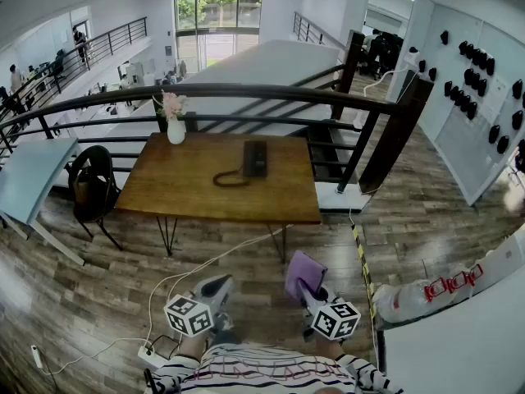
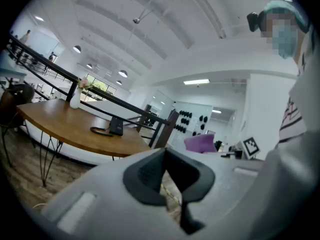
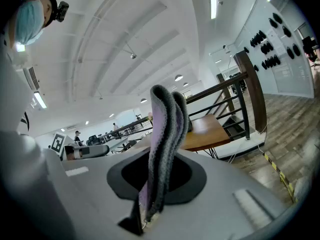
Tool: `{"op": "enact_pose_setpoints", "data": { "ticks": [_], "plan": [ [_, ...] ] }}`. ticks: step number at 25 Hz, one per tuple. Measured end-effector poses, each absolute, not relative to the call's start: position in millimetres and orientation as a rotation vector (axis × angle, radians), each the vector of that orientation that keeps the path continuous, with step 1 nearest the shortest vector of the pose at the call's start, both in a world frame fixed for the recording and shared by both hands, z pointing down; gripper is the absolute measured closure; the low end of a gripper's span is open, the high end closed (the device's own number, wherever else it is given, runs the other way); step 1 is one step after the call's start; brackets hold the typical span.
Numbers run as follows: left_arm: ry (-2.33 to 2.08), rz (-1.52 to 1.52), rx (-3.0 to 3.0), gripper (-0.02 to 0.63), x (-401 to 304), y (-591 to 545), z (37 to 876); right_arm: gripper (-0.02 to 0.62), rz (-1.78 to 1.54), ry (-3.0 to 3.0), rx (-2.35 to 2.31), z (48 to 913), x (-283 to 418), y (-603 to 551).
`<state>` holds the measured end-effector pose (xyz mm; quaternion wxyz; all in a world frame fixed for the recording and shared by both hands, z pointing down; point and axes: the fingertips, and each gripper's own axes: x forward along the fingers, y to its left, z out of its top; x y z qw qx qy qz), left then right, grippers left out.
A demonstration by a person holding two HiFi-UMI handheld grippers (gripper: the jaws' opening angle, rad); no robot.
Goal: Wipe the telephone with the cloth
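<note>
A black telephone (image 1: 254, 158) with a coiled cord lies on the wooden table (image 1: 180, 195) ahead; in the left gripper view the telephone (image 2: 116, 126) shows small on the table (image 2: 65, 126). My right gripper (image 1: 305, 290) is shut on a purple cloth (image 1: 303, 274), held upright well short of the table; the folded cloth (image 3: 165, 144) stands up between the jaws in the right gripper view. My left gripper (image 1: 215, 290) is beside it, shut with nothing in it, jaws (image 2: 167, 194) together. Both are low, near my body.
A white vase with pink flowers (image 1: 175, 121) stands at the table's far left corner. A black chair (image 1: 92, 189) is left of the table, a dark railing (image 1: 246, 97) behind it. White cables and a power strip (image 1: 152, 355) lie on the wood floor. A white counter (image 1: 459, 335) is at right.
</note>
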<state>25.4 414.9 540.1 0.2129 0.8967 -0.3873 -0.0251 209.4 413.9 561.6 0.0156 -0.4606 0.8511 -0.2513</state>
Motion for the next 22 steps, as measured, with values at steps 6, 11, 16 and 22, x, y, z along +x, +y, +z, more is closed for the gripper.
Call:
{"op": "enact_pose_setpoints", "data": {
  "ticks": [6,11,16,22],
  "plan": [
    [-1.071,-0.062,2.477,0.606,34,428,548,0.545,-0.782,2.624,-1.413,561,216,420],
    [-1.066,-0.063,2.461,0.606,32,426,552,0.543,-0.787,2.610,-1.421,562,216,411],
    [-1.051,-0.078,2.458,0.606,26,391,555,0.543,-0.809,2.598,-1.430,565,208,384],
    [-1.014,-0.074,2.458,0.606,5,336,550,0.543,-0.852,2.573,-1.456,562,185,336]
  ]
}}
